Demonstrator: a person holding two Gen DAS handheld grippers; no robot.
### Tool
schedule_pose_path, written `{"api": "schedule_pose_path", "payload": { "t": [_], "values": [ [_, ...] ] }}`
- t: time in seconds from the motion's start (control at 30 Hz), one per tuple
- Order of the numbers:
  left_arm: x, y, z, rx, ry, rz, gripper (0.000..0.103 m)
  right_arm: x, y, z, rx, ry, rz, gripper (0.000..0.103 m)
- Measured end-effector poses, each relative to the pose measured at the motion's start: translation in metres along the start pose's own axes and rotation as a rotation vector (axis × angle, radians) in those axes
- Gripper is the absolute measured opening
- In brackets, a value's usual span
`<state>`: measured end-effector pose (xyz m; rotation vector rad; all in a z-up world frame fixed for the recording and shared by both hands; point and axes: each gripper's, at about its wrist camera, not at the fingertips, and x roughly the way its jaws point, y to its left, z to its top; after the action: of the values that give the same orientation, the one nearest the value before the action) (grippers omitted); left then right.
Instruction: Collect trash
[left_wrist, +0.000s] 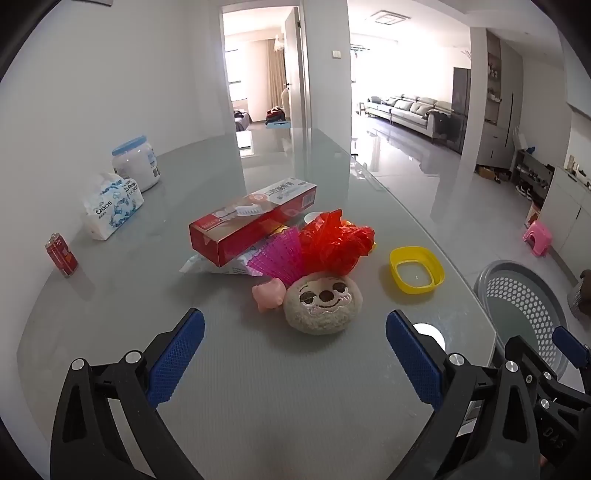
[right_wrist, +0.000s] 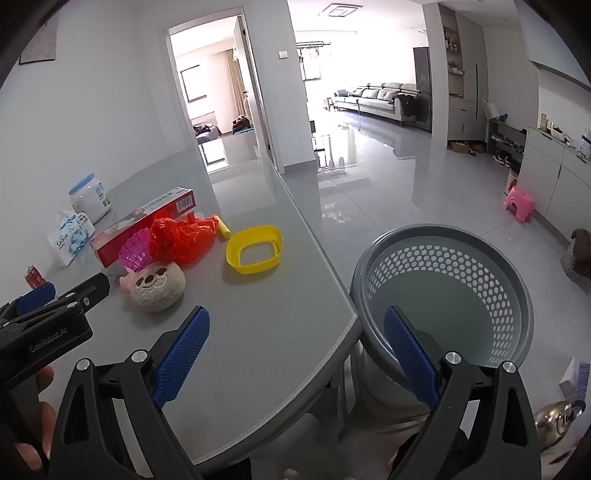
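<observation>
— Two pairs of tongs are up over the grey glass-topped table (left_wrist: 110, 295). How do they stand?

— Both spread wide with nothing between the blue pads. The left tongs (left_wrist: 295, 354) hang above the near part of the table, facing the pile. The right tongs (right_wrist: 295, 354) hang over the table's rounded corner, one finger over the table, the other over the grey perforated plastic basket (right_wrist: 480, 266).

— Where is that basket?

— On the floor, just beside the table's corner. I see nothing inside it.

— And the trash?

— Bunched mid-table. A long red and white cardboard box (left_wrist: 255, 218) lies tilted across a white plastic wrapper (left_wrist: 207, 264). To its right is a crumpled red plastic bag (left_wrist: 332, 240), touching a pink ribbed plastic fan-shaped piece (left_wrist: 277, 258). In front of those sit a round beige plush head with a stitched face (left_wrist: 323, 304) and a small pink soft toy (left_wrist: 269, 293), touching each other. The plush is nearest the left tongs.

— Anything lying apart?

— A yellow plastic oval lid (left_wrist: 415, 269) lies to the right of the pile, near the table's edge. A yellow stick-shaped piece (right_wrist: 223, 227) pokes out behind the red bag; I cannot tell what it is.

— And further left?

— A red drink can (left_wrist: 61, 254) stands upright well apart from the pile. Behind it are a white and blue pack of tissues (left_wrist: 110, 206) and a white jar with a blue lid (left_wrist: 136, 162), just beside each other.
</observation>
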<state>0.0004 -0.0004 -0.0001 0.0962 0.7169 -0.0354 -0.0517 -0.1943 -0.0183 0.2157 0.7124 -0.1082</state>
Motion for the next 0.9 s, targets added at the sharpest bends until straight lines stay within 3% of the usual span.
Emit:
{"api": "schedule_pose_path", "payload": {
  "t": [0.9],
  "values": [
    [-0.009,0.007,0.010,-0.011,-0.019,-0.004,0.097,-0.007,0.007,0.001,-0.006,-0.006,0.003,0.091]
  ]
}}
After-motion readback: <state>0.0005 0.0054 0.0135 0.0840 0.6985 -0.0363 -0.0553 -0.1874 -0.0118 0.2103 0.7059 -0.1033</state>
